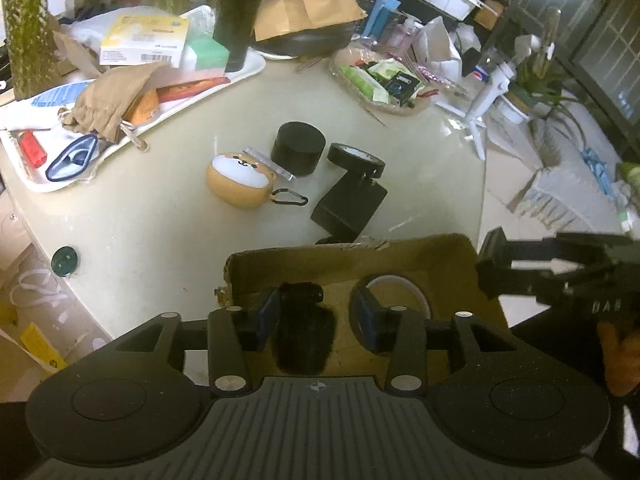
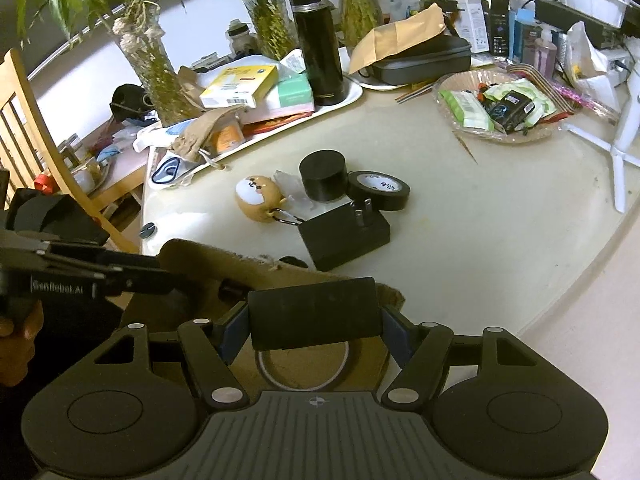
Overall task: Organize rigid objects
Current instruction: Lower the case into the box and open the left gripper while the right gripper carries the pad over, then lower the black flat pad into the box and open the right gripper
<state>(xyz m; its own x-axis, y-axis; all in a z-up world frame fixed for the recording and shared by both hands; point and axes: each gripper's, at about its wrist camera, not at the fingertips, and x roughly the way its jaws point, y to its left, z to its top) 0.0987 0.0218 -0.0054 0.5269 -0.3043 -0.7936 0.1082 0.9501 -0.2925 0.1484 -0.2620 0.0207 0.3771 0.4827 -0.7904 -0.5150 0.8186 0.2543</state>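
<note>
Black and flat, a rectangular block (image 2: pixel 314 312) sits clamped between the right gripper (image 2: pixel 314 334) pads, above the torn brown cardboard box (image 2: pixel 192 264) holding a white ring (image 2: pixel 304 364). The left gripper (image 1: pixel 316 314) hangs apart over a dark furry item (image 1: pixel 304 340) inside. Placing seems underway; next, lower and release, then fetch the black plug adapter (image 2: pixel 344 232).

Right gripper (image 2: pixel 316 330) clamps flat black box (image 2: pixel 314 314) over cardboard box (image 2: pixel 276 276); tape ring (image 2: pixel 303 368) inside; plug adapter (image 2: pixel 344 234) on desk (image 2: pixel 500 248).
</note>
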